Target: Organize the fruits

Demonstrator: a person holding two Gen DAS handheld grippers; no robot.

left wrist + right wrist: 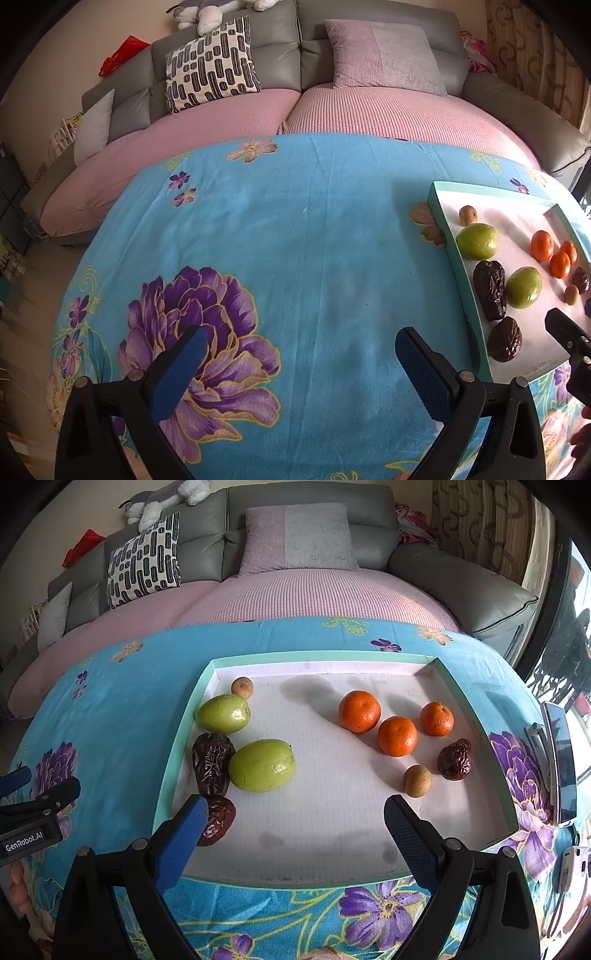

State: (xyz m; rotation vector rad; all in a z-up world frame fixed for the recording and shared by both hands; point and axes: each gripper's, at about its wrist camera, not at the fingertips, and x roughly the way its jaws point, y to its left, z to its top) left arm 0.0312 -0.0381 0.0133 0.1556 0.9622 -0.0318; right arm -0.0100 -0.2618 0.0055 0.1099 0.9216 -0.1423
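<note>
Left wrist view. Left gripper [299, 341]: blue-padded fingers spread wide, nothing between them, above a blue floral cloth [295, 229]. Tray [443, 221], teal-walled and white-floored, lies at right, its far side cut off by the frame edge. Visible in it: two green fruits [476, 240], three oranges [542, 245], dark wrinkled dates [490, 289], small brown fruits [468, 215]. Part of the right gripper [565, 330] intrudes at the right edge; its fingers are mostly out of frame. Behind: grey sofa [280, 55] with pink cover, patterned cushion [212, 64], pink-grey cushion [388, 57], plush toy cut off at top.

Right wrist view. Right gripper [295, 812]: fingers apart, empty, over the tray's [184, 731] near edge. Contents: green fruits [262, 765] left; oranges [359, 711] right of centre; dates [212, 763] left, one [218, 821] partly hidden behind the left-hand finger, another [455, 758] at right; brown fruits [417, 781] near and far. Left gripper [40, 797] at the left edge, cut off, reads "GenRobot.AI". A phone-like device [561, 760] stands at right, its screen unreadable.
</note>
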